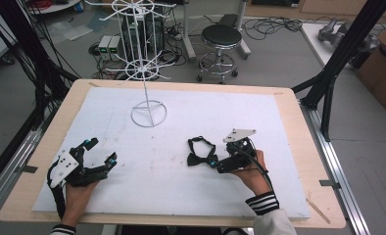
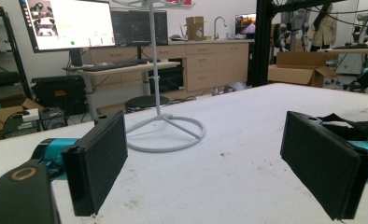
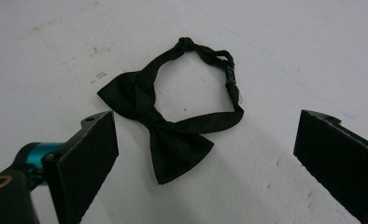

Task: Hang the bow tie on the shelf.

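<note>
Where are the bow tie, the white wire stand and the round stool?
bow tie [image 3: 173, 135]: right gripper view, on its centre knot.
white wire stand [image 1: 148, 113]: high view, on its ring base.
round stool [image 1: 221, 35]: high view, on its black seat.

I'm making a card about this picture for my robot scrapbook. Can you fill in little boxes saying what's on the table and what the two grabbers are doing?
Table: wooden table with a white mat on it
Thing to pick up: black bow tie with its strap looped, lying flat on the mat
Stand: white wire display rack, upright at the far side of the mat
Left gripper: open, holding nothing, resting near the mat's left edge
Right gripper: open, jaws either side of the bow tie, not gripping it
Behind the table: black round stool
</note>
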